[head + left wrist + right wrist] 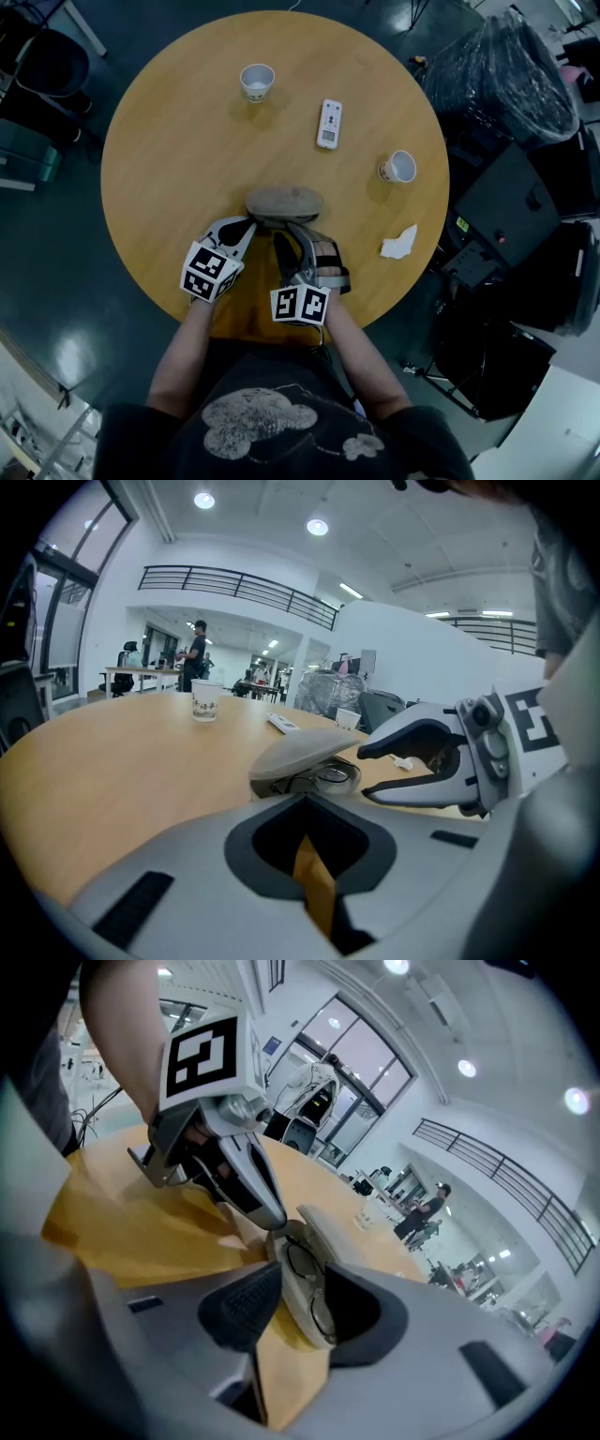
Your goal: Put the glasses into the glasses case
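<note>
A grey-brown glasses case (284, 202) lies near the table's front middle. Its lid (298, 748) is raised partway, and dark-rimmed glasses (324, 777) lie inside the base. My right gripper (287, 240) is open, and the case's base with the glasses (301, 1266) sits between its fingers (236, 1312); I see no squeeze on it. My left gripper (242, 228) is shut on nothing, its tips close to the case's left end. From the right gripper view, the left gripper (272, 1217) points at the case's rim. In the left gripper view the right gripper (367, 772) gapes beside the case.
On the round wooden table (169, 169) stand a paper cup (257, 82) at the back and another cup (398, 167) at the right. A white remote (328, 123) lies between them, a crumpled tissue (399, 243) at the right edge. Black-wrapped equipment (506, 75) stands beyond.
</note>
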A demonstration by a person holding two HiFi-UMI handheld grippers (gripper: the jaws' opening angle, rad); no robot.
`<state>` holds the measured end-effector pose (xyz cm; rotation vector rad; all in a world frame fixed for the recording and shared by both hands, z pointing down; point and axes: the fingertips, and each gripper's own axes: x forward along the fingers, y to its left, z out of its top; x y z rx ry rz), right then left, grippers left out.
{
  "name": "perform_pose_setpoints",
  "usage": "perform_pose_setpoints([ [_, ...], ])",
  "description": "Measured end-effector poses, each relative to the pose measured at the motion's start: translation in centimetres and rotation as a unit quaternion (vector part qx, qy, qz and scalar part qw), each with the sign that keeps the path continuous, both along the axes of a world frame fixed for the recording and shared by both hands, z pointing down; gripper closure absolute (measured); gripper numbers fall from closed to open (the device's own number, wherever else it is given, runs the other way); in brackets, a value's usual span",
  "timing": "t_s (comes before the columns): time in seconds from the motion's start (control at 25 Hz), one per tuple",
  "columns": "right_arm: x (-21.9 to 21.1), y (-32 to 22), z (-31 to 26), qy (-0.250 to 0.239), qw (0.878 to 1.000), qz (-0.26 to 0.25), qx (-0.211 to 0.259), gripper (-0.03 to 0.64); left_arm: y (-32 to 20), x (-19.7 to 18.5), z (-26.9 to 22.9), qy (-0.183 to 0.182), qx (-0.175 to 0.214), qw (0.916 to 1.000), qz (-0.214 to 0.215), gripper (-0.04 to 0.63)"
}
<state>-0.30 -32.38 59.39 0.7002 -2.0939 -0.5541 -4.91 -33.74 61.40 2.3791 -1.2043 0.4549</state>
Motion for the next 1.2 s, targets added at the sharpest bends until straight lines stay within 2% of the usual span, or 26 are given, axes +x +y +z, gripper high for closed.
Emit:
perform_pose_setpoints([
  [0.2,0.6,1.6,-1.8,-0.052,0.998,0.01,-0.016,0.488,0.9,-0.2,-1.3,-0.007,0.009,0.9999,0.005,0.589],
  [0.28,1.1,1.6,-3.1,-0.079,0.996,0.027,-0.014,0.489,1.3,-0.6,-2.5,0.001,0.018,0.9998,-0.006,0.589],
  [0.44,2.2,0.8,-6.2,-0.136,0.989,0.065,0.004,0.555,1.9,-1.2,-6.4,0.029,0.057,0.9974,-0.033,0.589],
  [0.72,3.1,1.5,-10.6,-0.238,0.967,0.085,0.029,0.629,3.2,-0.8,-13.4,0.074,0.135,0.9865,-0.057,0.589],
  [1.0,2.8,4.2,-14.3,-0.31,0.946,0.083,0.047,0.629,6.7,-0.5,-17.1,0.108,0.173,0.9784,-0.035,0.589],
  [1.2,2.1,8.1,-15.0,-0.348,0.932,0.094,0.043,0.629,10.2,-2.2,-18.4,0.123,0.181,0.9754,-0.021,0.589],
])
